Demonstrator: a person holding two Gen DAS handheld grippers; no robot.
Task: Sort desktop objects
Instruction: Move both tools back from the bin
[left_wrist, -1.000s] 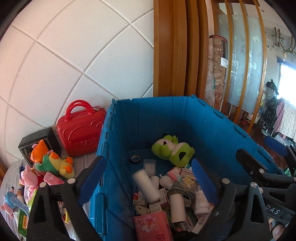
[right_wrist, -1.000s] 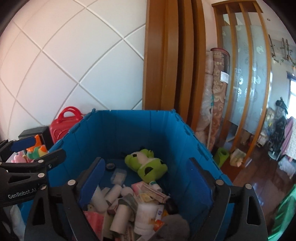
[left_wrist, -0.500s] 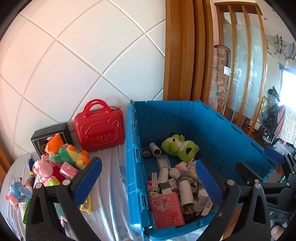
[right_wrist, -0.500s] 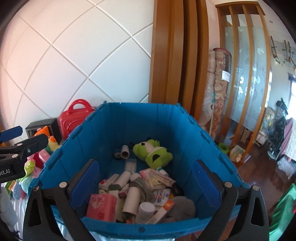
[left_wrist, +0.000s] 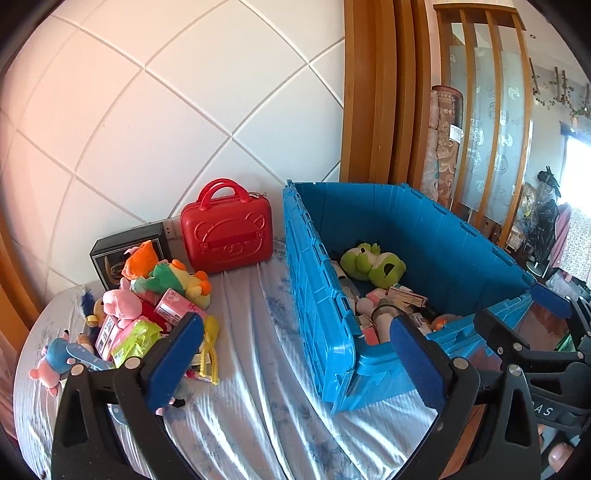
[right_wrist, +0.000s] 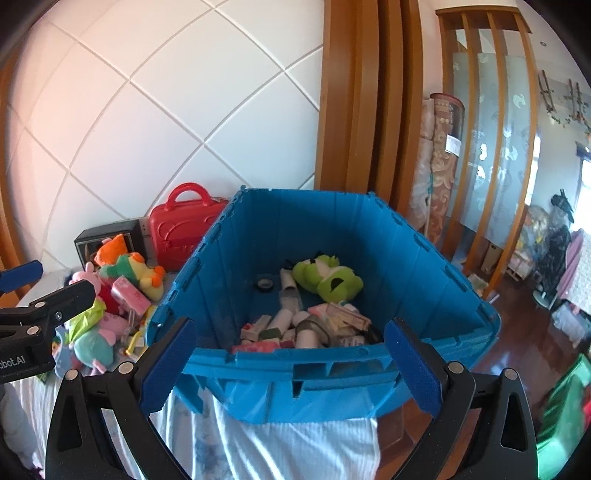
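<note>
On the left wrist view, our left claw (left_wrist: 295, 354) has just been spreading and hangs released, nothing between its pads, the toy pile (left_wrist: 147, 295) near on the cloth-covered bench (left_wrist: 258, 406); reaching in risks snagging several toys together. Right wrist view: our right claw (right_wrist: 291, 365), likewise just spread and empty, faces the blue crate (right_wrist: 332, 380), whose corner overhangs the bench edge, so a knock could tip it.

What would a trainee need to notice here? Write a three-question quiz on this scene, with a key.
1. True or false: the green plush toy lies inside the blue crate.
2. What stands against the wall directly left of the crate? A) red case B) kettle C) lamp
3. Fill in: both the left tongs and the right tongs are ____ and hold nothing.

Key: 1 true. 2 A, the red case. 3 open.
</note>
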